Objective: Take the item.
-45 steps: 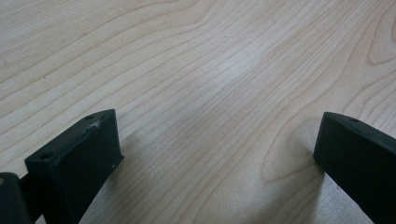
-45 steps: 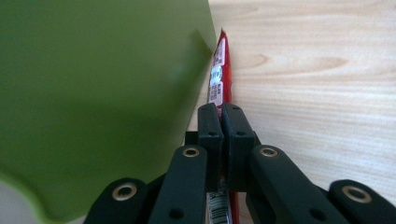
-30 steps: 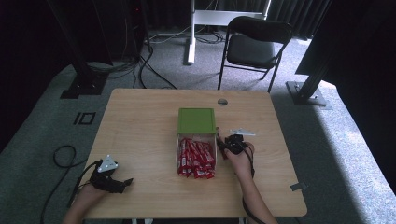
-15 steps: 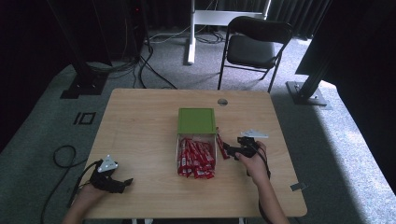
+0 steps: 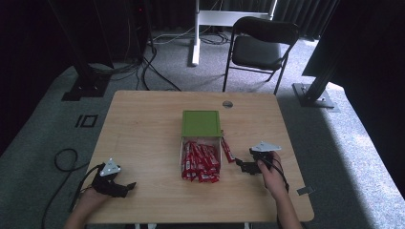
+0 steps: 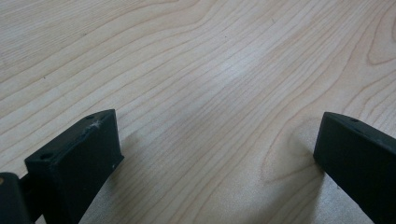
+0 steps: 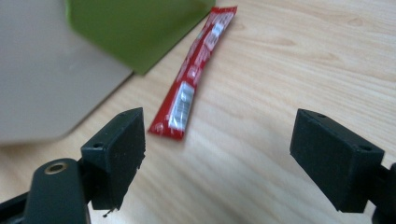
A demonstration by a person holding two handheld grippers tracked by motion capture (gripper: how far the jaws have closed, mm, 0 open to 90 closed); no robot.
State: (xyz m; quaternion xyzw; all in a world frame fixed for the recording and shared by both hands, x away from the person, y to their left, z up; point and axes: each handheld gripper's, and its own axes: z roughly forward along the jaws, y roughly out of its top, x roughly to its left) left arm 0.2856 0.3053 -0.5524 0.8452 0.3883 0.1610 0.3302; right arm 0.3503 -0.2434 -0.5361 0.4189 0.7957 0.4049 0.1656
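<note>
A clear box (image 5: 182, 143) on the wooden table holds a heap of red stick packets (image 5: 199, 161), and its green lid (image 5: 201, 123) lies just behind it. One loose red packet (image 5: 227, 149) lies flat on the table beside the box's right wall. My right gripper (image 5: 241, 166) is open just right of that packet and points at it. In the right gripper view the packet (image 7: 194, 74) lies ahead of the open gripper (image 7: 219, 140), untouched, with the green lid (image 7: 135, 28) behind. My left gripper (image 5: 125, 187) rests open at the near left corner, over bare wood (image 6: 219, 70).
The table (image 5: 143, 124) has a round cable hole (image 5: 227, 104) at its far edge. A folding chair (image 5: 260, 45) stands behind the table. Black stand bases and cables lie on the carpet on both sides.
My right gripper has drawn back from the box's right side, a little to the right and toward the near edge. The left gripper has stayed put.
</note>
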